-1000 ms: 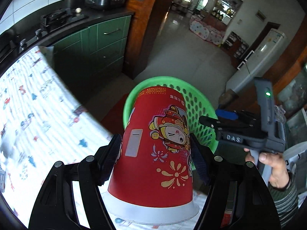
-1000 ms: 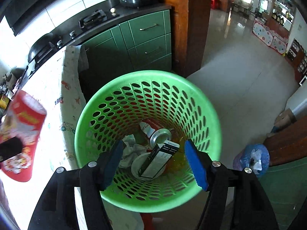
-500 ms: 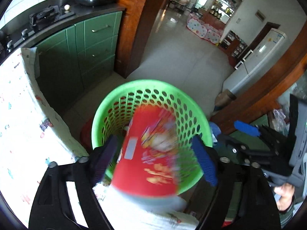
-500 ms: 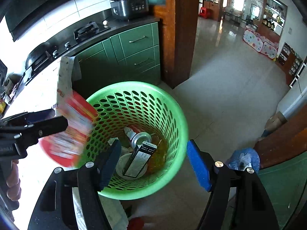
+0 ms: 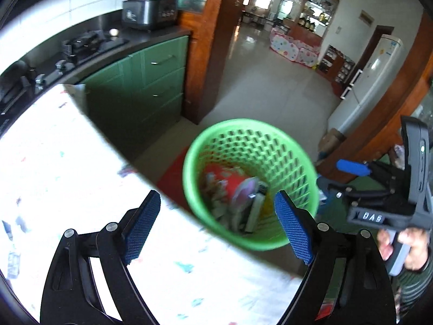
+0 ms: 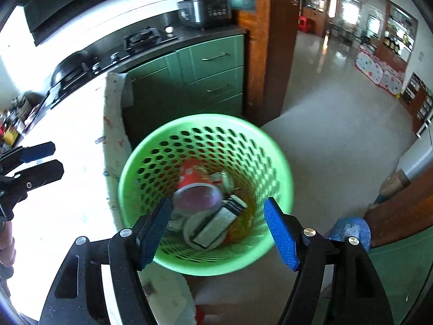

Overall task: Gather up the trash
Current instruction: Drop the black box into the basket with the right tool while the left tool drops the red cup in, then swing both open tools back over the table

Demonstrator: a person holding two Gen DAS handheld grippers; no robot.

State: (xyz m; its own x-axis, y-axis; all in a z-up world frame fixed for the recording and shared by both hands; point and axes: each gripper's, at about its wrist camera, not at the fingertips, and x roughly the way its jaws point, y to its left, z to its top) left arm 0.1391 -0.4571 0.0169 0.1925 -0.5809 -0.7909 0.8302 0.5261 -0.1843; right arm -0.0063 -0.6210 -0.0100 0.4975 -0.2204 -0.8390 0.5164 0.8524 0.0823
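Two wrist views looking down from above.
The left view looks across the tabletop edge; the right looks nearly straight down. Both share the green basket.

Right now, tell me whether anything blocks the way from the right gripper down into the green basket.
Nothing visible does. The right gripper hangs open and empty above the green basket, whose mouth is uncovered. Inside lie the red cup, a small box and other trash, all below the rim. The left gripper is off to the side, over the table.
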